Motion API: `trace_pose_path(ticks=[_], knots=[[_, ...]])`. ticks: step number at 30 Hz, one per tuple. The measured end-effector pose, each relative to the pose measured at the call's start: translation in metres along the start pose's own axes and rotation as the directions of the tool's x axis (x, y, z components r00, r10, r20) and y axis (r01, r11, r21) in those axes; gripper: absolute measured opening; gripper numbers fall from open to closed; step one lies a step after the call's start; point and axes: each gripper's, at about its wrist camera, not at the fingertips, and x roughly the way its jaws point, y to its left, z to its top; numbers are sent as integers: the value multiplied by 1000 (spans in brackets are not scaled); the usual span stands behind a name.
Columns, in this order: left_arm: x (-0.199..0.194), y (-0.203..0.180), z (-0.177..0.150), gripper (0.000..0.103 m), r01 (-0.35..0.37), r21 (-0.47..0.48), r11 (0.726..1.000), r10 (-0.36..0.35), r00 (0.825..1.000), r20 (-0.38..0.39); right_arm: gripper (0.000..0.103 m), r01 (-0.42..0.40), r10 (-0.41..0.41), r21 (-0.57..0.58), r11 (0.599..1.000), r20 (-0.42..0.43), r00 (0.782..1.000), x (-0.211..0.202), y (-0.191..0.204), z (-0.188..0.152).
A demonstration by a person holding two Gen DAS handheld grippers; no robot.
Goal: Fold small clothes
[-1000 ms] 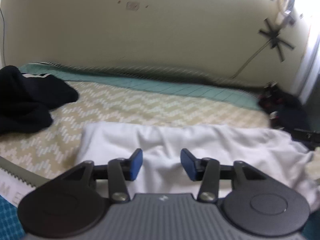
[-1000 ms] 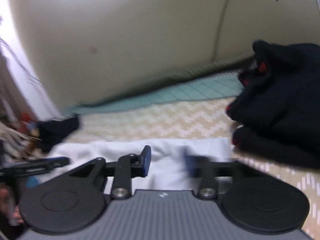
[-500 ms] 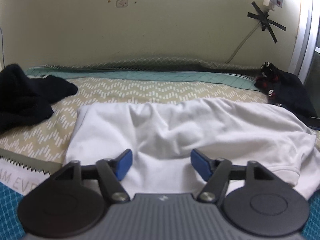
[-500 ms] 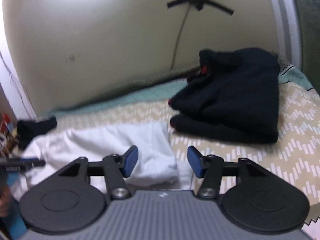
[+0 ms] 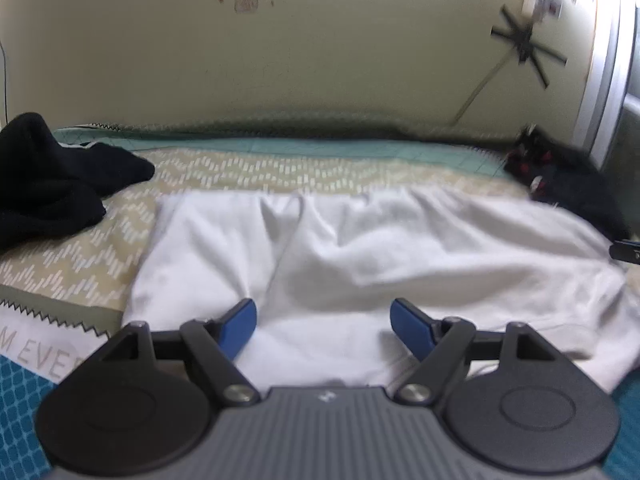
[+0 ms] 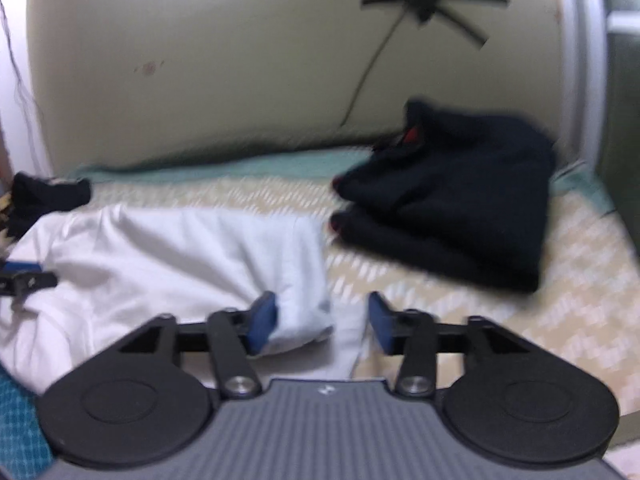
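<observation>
The crumpled white cotton garment [image 5: 360, 248] lies on the zigzag-patterned bed cover [image 5: 248, 168], long axis left to right. The left tool [image 5: 324, 322] hovers over its near hem; the right tool [image 6: 322, 322] straddles its right end. Both are spread apart, gripping nothing.

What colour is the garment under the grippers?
White, clearest in the left wrist view.

Patterned bed [image 5: 248, 168]: white garment [image 5: 360, 248], seemingly dark clothes [image 6: 452, 200].

White garment [image 5: 360, 248] — rumpled, spread flat across bedspread [image 5: 248, 168].
</observation>
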Motion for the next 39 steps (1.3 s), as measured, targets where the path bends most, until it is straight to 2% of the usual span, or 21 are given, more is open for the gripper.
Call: trace_pose_path(ticks=[3,5,8,10,13,14,16,17,18,19,21,25,27,30,32,34,36,38,39], knots=[[-23,15,15,80,16,-55,998,-10,994,109,40,-57,53,68,996,60,997,-14,-3,16],[-27,21,26,80,14,-76,997,-3,990,140,37,-130,125,83,988,65,990,-12,4,29],[-12,20,38,80,-25,-50,998,31,993,111,37,-201,199,43,979,44,979,7,28,41],[5,21,38,80,-37,-47,998,40,997,65,37,-267,267,30,963,10,964,27,46,46],[29,25,26,80,-64,-60,996,64,998,-13,36,-324,325,11,946,-60,944,60,77,47],[34,23,20,80,-81,-31,996,81,997,-15,35,-333,331,-8,943,-83,940,70,87,46],[31,9,13,82,-129,47,991,129,992,6,23,-258,243,-124,958,-128,962,95,104,43],[32,3,10,83,-151,78,985,150,989,11,20,-211,196,-177,961,-100,975,103,103,41],[32,0,8,84,-165,99,981,164,986,10,12,-184,170,-175,967,-96,981,107,97,43],[32,-1,7,85,-171,104,980,171,985,11,4,-193,183,-106,975,-100,978,110,86,47],[31,4,8,85,-156,85,984,156,988,7,2,-206,205,4,979,-106,973,110,71,52],[29,7,9,85,-143,67,987,143,990,9,2,-191,189,-25,981,-81,979,81,63,35],[30,5,9,86,-153,74,986,152,988,11,2,-187,187,0,982,-76,979,67,48,26],[31,5,11,87,-156,73,985,156,988,10,2,-229,239,136,964,-65,969,42,16,10],[30,6,11,88,-154,71,985,154,988,10,10,-216,226,174,961,-40,973,23,3,3],[29,6,10,92,-148,69,987,147,989,10,51,-211,219,236,949,-7,976,3,-13,-4],[28,6,10,93,-145,66,987,145,989,12,51,-231,229,321,918,45,972,-16,-31,-11],[28,5,10,93,-148,67,987,148,989,13,52,-226,215,357,906,72,974,-29,-42,-13],[28,5,10,93,-150,69,986,150,989,14,60,-227,209,362,904,88,974,-34,-45,-12]])
